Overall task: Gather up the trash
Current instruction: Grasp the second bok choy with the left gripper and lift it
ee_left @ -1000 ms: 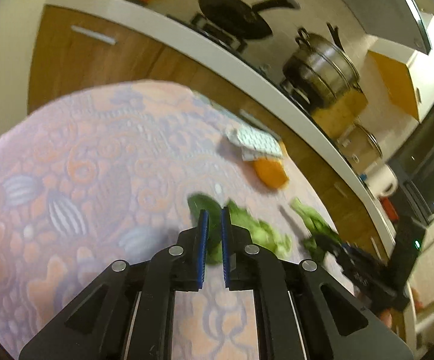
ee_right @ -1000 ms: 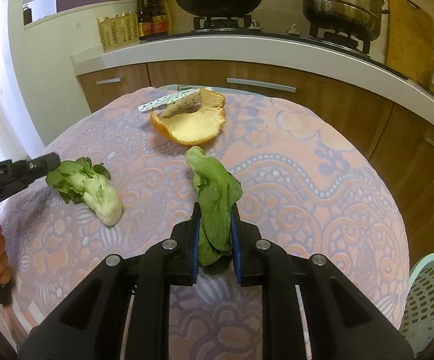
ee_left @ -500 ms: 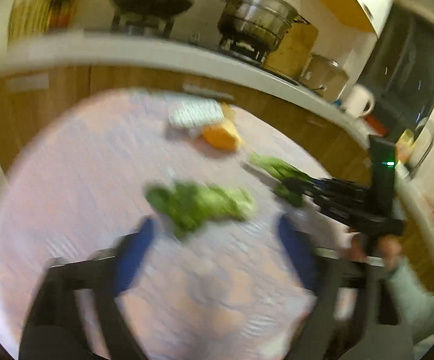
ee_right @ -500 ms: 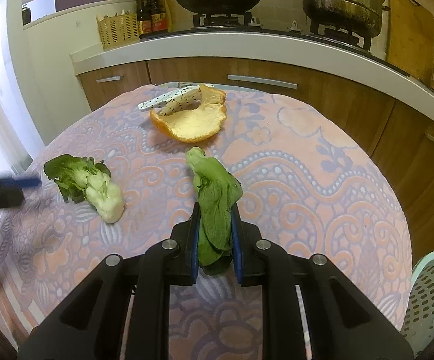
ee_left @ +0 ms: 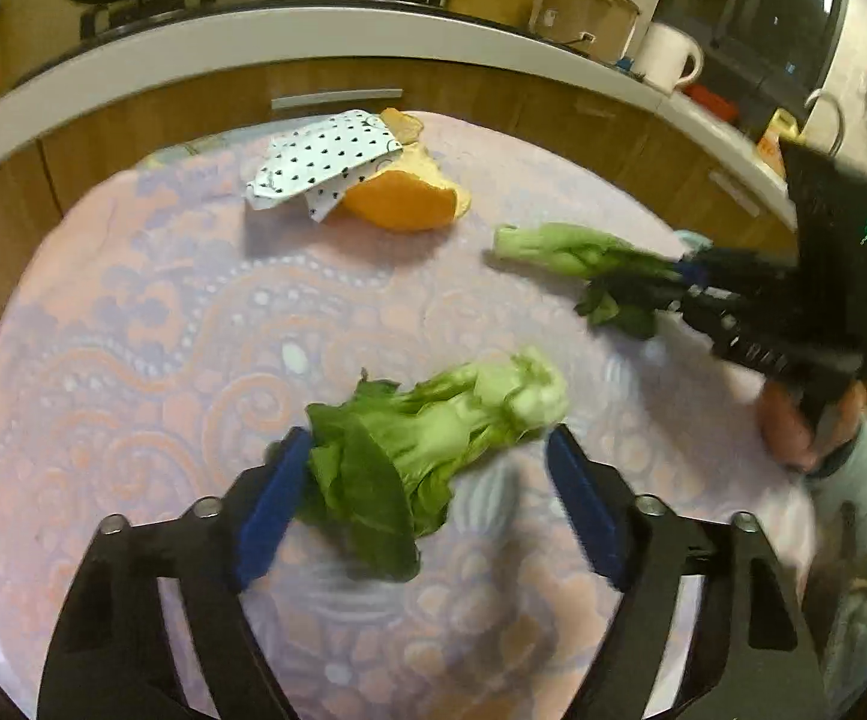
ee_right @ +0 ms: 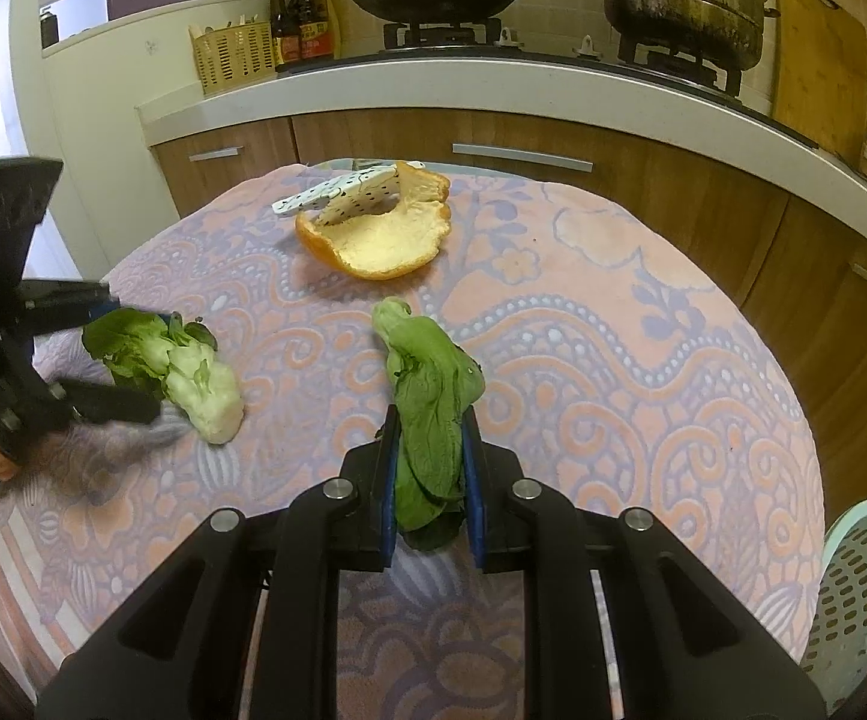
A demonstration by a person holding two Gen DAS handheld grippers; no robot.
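Observation:
A bok choy head (ee_left: 469,402) lies on the patterned tablecloth (ee_left: 133,330), leaves toward me. My left gripper (ee_left: 427,438) straddles it with its jaws closing; the left pad (ee_left: 271,498) brushes the leaves, while the right pad (ee_left: 583,510) is still clear of the stalk. The right wrist view shows the same bok choy head (ee_right: 199,384) inside that left gripper (ee_right: 133,357). My right gripper (ee_right: 430,420) is shut on a second leafy green piece (ee_right: 427,360), which rests on the cloth. An orange peel (ee_right: 379,240) and a dotted paper scrap (ee_right: 343,192) lie at the far side.
A pale green perforated basket (ee_right: 859,588) stands off the table's right edge. Wooden cabinets and a white counter (ee_right: 493,78) with a pan and a steamer pot run behind the round table. A hand (ee_left: 793,426) holds the right gripper.
My left gripper went from shut to wide open, rolled level, and slid across until the bok choy head lay between its jaws. The right gripper kept still, holding its greens.

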